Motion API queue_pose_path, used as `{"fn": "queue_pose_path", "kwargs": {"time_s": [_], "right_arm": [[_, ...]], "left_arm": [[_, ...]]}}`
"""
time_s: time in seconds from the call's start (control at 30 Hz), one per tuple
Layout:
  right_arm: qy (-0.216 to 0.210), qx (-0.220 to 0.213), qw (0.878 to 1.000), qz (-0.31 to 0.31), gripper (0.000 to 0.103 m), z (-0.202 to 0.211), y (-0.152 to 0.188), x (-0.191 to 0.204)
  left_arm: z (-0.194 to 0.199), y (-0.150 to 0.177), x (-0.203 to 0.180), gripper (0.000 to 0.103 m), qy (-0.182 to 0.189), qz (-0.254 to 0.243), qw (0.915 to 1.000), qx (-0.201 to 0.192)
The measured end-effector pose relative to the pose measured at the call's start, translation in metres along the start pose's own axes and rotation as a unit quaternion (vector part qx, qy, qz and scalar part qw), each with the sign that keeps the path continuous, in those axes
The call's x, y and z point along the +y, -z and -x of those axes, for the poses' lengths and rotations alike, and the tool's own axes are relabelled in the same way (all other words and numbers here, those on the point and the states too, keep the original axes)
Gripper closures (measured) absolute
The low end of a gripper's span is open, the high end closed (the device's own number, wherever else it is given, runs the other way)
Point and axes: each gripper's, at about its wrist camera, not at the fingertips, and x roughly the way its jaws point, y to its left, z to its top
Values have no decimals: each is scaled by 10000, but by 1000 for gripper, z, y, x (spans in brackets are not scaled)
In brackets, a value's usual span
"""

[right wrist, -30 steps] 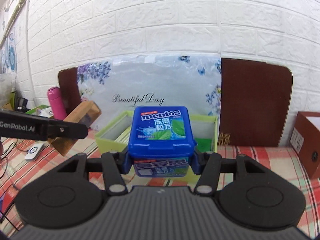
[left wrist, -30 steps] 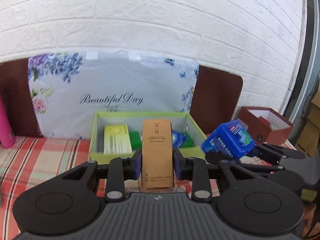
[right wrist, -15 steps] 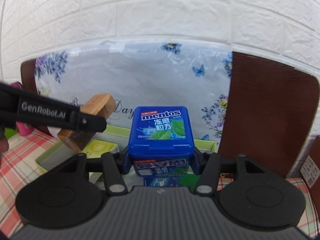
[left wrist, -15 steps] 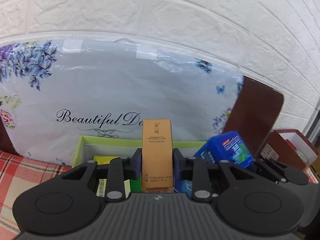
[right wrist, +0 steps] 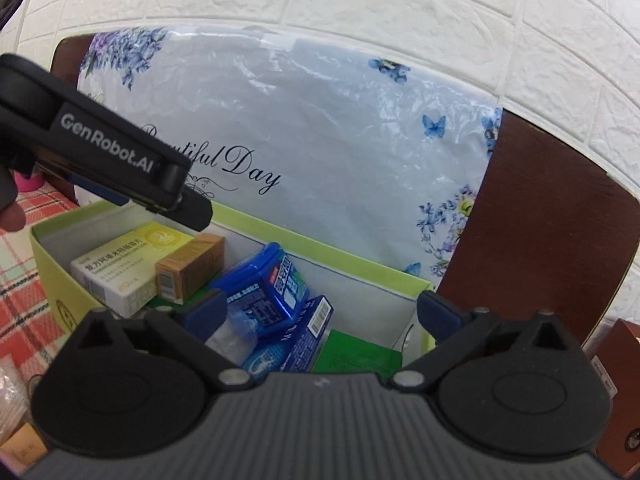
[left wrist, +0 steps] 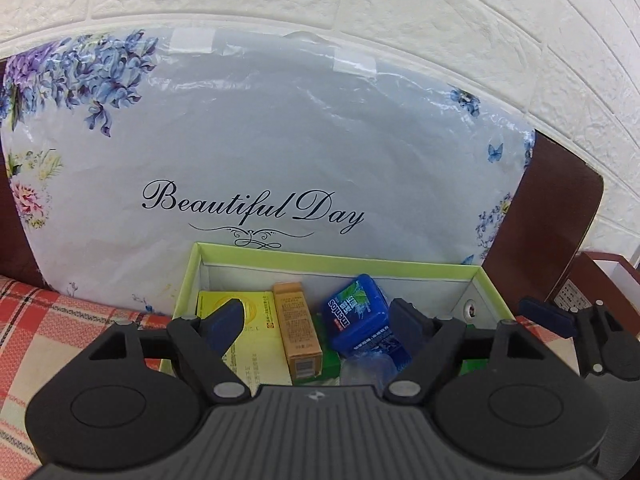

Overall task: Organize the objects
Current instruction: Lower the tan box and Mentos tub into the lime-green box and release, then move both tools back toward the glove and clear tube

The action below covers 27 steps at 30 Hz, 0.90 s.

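A light green open box stands on the checked cloth against a floral "Beautiful Day" bag. In it lie a gold carton, a blue Mentos tub, a yellow medicine box, a blue carton and a green packet. My left gripper is open and empty above the box. My right gripper is open and empty above the box's right half. The left gripper also shows in the right wrist view, over the box's left end.
The floral bag leans on a dark brown board and the white brick wall. A brown box stands at the right. A pink bottle is at the far left. A plastic bag lies at lower left.
Both grippers moved closer over the green box and opened. The gold carton left my left gripper and the Mentos tub left my right gripper; both now lie in the box.
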Motion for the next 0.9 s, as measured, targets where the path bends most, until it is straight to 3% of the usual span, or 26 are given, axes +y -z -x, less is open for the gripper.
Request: {"fn": "queue_pose_path", "kwargs": {"time_s": [0.27, 0.5, 0.67, 0.9], "right_arm": [[-53, -277, 9994, -213, 0, 71, -8, -8], [-203, -394, 9974, -564, 0, 136, 9, -6], [-187, -275, 9962, -807, 0, 169, 33, -5], [-245, 83, 9919, -1240, 0, 184, 68, -2]], "left_arm": [[58, 7, -24, 20, -311, -198, 9993, 61], [116, 36, -47, 19, -444, -329, 9984, -98], [139, 64, -54, 18, -380, -264, 9989, 15], [149, 98, -54, 18, -375, -144, 9988, 283]]}}
